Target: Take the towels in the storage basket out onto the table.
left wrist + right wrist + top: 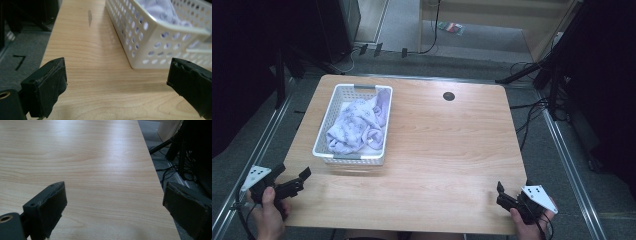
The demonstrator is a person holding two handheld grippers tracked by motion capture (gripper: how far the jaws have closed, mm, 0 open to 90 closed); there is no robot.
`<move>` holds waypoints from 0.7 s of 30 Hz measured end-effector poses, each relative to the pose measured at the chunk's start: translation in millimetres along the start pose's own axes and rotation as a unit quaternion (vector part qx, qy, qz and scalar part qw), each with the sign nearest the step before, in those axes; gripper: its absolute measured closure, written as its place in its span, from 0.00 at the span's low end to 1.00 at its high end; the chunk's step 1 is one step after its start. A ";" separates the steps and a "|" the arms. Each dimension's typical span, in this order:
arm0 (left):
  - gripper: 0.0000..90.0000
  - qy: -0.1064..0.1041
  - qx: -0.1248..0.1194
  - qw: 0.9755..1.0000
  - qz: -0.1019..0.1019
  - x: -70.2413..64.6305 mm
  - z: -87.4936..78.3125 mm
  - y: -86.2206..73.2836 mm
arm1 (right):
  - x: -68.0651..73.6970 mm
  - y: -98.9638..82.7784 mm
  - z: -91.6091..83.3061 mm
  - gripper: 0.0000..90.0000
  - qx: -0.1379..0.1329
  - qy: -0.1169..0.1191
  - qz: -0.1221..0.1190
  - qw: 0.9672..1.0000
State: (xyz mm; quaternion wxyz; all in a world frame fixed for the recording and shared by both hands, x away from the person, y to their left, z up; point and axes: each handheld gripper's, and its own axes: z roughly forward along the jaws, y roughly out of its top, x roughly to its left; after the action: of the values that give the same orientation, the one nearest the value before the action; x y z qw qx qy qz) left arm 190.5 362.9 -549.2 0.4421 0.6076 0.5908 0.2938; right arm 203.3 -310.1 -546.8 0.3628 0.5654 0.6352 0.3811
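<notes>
1. The white basket (353, 125) is set near the table's (437, 150) far-left corner, with pale lilac cloth (358, 127) heaped inside.
2. The cloth is best approached from above, and a raised fold pinched (not the perforated wall).
3. The left gripper (292, 182), at the near-left corner, is held wide apart and empty.
4. The right gripper (507, 197), at the near-right corner, is likewise spread and empty.

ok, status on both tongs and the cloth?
Left tongs open, empty, near table's left corner. Right tongs open, empty, at right edge. Cloth bunched in white basket, untouched. Nothing blocking the table between.
</notes>
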 end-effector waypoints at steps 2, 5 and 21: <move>0.04 0.007 -0.005 1.000 0.006 -2.3 -0.8 -0.4 | 0.1 0.1 0.3 0.06 -0.001 0.001 -0.002 1.000; 0.05 0.011 -0.008 1.000 0.001 -1.7 -2.8 0.3 | 0.5 0.0 0.0 0.06 0.000 0.000 -0.003 1.000; 0.08 0.002 -0.012 1.000 0.025 -33.0 -11.0 49.6 | 0.6 0.0 -0.3 0.06 -0.002 0.000 -0.005 1.000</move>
State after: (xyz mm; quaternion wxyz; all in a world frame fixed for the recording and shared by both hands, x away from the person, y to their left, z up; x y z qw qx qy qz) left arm 199.3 337.1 -495.1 0.4406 0.6162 0.5730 0.3128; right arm 203.0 -309.6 -546.7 0.3662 0.5616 0.6369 0.3806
